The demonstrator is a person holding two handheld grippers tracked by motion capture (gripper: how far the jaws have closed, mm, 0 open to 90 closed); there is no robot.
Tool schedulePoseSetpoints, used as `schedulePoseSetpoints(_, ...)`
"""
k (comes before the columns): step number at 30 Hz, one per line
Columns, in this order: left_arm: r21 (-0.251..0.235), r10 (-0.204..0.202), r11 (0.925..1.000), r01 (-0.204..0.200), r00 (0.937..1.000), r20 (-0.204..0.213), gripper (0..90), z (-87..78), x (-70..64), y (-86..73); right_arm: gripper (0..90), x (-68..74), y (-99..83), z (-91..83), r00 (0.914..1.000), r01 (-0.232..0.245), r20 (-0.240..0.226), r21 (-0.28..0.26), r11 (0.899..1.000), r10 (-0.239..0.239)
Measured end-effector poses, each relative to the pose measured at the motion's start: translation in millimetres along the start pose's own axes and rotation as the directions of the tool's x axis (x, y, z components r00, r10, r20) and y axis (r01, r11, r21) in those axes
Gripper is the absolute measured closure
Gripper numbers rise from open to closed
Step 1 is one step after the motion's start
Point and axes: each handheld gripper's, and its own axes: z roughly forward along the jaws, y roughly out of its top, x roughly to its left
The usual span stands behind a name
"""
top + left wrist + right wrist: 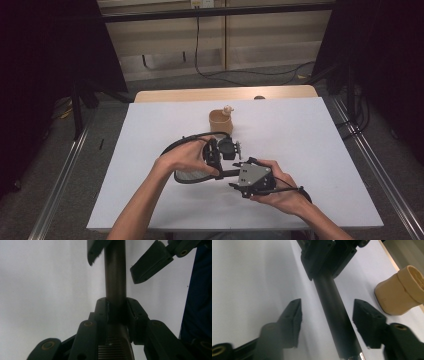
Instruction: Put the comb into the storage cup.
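The left tongs [117, 308] are pressed in on a dark round rod [115, 272], which runs straight out from between their pads toward the far edge of the left gripper view. At the outer end of that rod, the right tongs [327, 315] stand spread, one jaw on either side of the rod [334, 315] with a clear gap between each pad and its surface, so they straddle it without touching. In the right gripper view the rod passes up the middle between the two open jaws to where the left tongs [328, 255] clamp it at the top. From the high view, the left hand [187, 157] and right hand [280, 192] bring the two tools together over the middle of the white counter [310, 150], the left tongs [215, 155] just beyond and left of the right tongs [235, 175], whose grey three-cornered plate [254, 175] faces up. A black cable [187, 140] loops away from the left tool. A tan cup [221, 121] stands on the counter beyond both tongs, apart from them, with something small and pale at its rim that is too small to make out; in the right gripper view the cup [402, 293] sits off to the right of the right tongs.
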Motion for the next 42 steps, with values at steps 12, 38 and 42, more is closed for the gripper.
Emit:
schedulePoseSetpoints(12,0.014,-0.001,0.9999,0.001,1.0000,0.006,72.5,3.6,-0.7,4.6,63.9,2.1,0.6,1.5,0.9985,0.044,0.034,0.020,0.999,-0.044)
schedulePoseSetpoints(38,-0.010,0.008,0.9999,-0.008,0.9999,0.014,72.3,-1.4,-1.4,5.1,72.8,5.8,-3.8,5.1,0.9964,0.085,-0.007,0.022,0.996,-0.084)
schedulePoseSetpoints(42,-0.022,0.005,0.9998,-0.005,0.9999,0.009,71.9,-2.9,-0.6,4.4,72.9,4.4,-4.5,4.3,0.9974,0.071,-0.006,0.012,0.997,-0.071)
